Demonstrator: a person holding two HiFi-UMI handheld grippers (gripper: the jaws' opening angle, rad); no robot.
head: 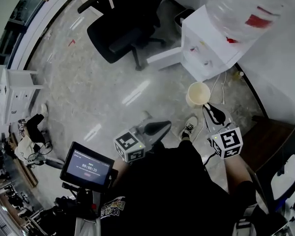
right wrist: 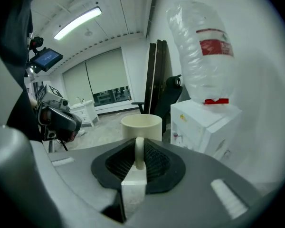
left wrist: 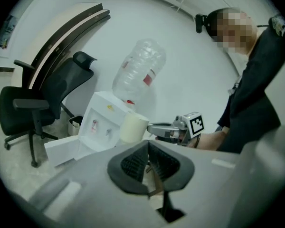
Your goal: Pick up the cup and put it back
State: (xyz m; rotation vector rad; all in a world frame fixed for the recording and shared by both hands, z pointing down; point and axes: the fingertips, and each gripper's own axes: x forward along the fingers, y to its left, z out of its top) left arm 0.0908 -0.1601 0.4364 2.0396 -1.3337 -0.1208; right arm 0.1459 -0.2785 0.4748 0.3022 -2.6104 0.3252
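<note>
A cream cup (head: 198, 93) hangs in the air over the floor, in front of a white water dispenser (head: 206, 43). My right gripper (head: 210, 109) is shut on the cup's handle. In the right gripper view the handle stands upright between the dark pads (right wrist: 156, 161) of the right gripper (right wrist: 139, 148), with the cup's body (right wrist: 141, 126) just beyond. My left gripper (head: 160, 127) is held to the left of the cup, apart from it, jaws together and empty. The left gripper view shows the cup (left wrist: 131, 127) and the right gripper (left wrist: 168, 129) beyond the left gripper (left wrist: 148, 158).
A clear bottle (head: 246, 4) sits upturned on the dispenser. A black office chair (head: 123, 28) stands on the floor at the back. A dark cabinet (head: 270, 141) is at the right, a white cabinet (head: 14, 92) at the left. A small screen (head: 87, 170) is mounted near my left side.
</note>
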